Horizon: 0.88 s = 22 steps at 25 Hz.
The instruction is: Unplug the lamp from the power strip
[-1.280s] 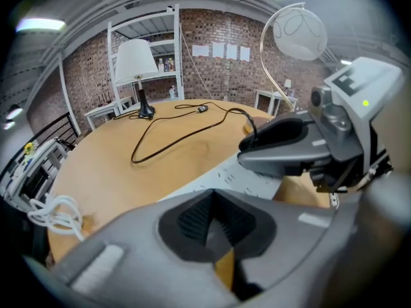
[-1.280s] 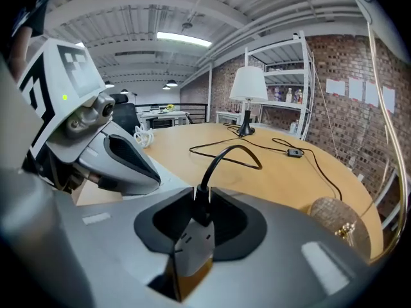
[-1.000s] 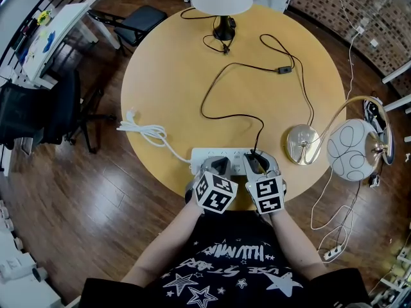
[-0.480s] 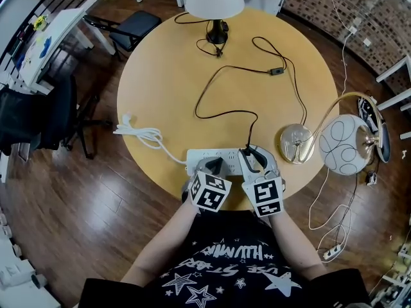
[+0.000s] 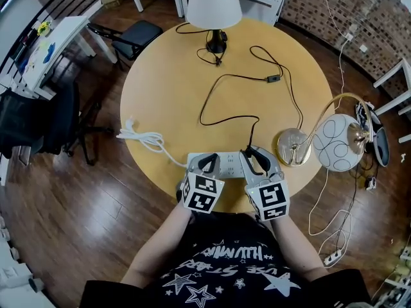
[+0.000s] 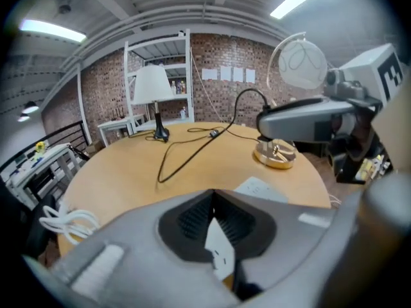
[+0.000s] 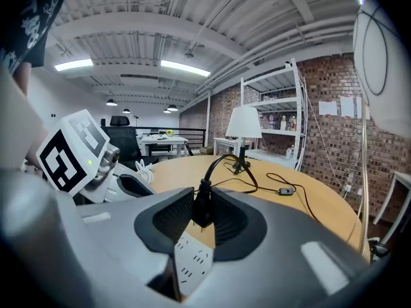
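The white-shaded lamp (image 5: 215, 5) stands at the far side of the round table (image 5: 160, 76). Its black cord (image 5: 218, 82) loops toward me and ends in a black plug (image 7: 203, 205). My right gripper (image 5: 254, 161) is shut on that plug, whose prongs show bare just above the white power strip (image 5: 226, 163). In the right gripper view the strip (image 7: 192, 262) lies right under the jaws. My left gripper (image 5: 204, 164) is on the strip's left part, pads meeting at the tips, with the strip (image 6: 218, 249) showing under them.
The strip's white cable (image 5: 144, 136) coils off the table's left edge. A gold lamp base (image 5: 293, 147) with a glass globe (image 5: 337, 143) sits at the right rim. An inline switch (image 5: 273, 78) lies on the cord. A chair (image 5: 135, 31) stands beyond the table at the left.
The view has shifted a little. Both grippers have stayed at the power strip near the table's front edge, the left one slightly further left.
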Available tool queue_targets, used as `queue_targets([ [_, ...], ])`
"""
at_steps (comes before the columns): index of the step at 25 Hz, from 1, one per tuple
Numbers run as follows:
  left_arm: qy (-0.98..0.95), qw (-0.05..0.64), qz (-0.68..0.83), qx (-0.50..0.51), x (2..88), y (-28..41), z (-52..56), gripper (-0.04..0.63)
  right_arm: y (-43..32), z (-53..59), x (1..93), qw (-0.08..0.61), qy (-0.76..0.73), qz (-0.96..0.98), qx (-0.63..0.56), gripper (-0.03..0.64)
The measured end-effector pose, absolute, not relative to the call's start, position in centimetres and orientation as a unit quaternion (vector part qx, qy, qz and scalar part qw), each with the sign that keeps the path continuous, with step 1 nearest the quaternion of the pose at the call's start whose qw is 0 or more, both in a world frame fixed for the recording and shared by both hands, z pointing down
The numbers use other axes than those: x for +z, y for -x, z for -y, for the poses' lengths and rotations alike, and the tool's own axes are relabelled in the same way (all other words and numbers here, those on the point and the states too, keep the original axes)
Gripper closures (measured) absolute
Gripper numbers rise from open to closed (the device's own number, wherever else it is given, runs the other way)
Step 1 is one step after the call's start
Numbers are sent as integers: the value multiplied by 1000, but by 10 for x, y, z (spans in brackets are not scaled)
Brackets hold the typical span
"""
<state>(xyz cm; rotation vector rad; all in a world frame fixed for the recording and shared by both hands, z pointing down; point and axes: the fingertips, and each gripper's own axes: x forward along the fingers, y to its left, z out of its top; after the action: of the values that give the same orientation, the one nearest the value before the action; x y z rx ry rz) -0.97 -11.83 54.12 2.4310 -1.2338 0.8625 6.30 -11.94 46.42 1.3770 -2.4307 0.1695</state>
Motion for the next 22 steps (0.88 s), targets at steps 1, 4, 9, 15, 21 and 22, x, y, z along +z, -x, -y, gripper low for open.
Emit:
queue_targets([
  [1,-844,129,436,286,530,11,121,591,-62,120,457,163,-485,858,55,532],
  [4,-852,95,460,231,490,16,128,591,-59,118,434,137,-482,864,42,532],
  [9,-852,35,504,137,430,28,126,591,-52,109,403,90,-467,879,28,532],
  [15,-840,17,532,106,422,47,111,591,-49,101,398,76,-467,881,19,532],
  [21,-843,16,528,103,424,42,110,591,-54,102,410,90,-477,874,27,534],
  [22,-843,12,527,101,423,41,110,591,-56,102,411,91,-480,872,29,534],
])
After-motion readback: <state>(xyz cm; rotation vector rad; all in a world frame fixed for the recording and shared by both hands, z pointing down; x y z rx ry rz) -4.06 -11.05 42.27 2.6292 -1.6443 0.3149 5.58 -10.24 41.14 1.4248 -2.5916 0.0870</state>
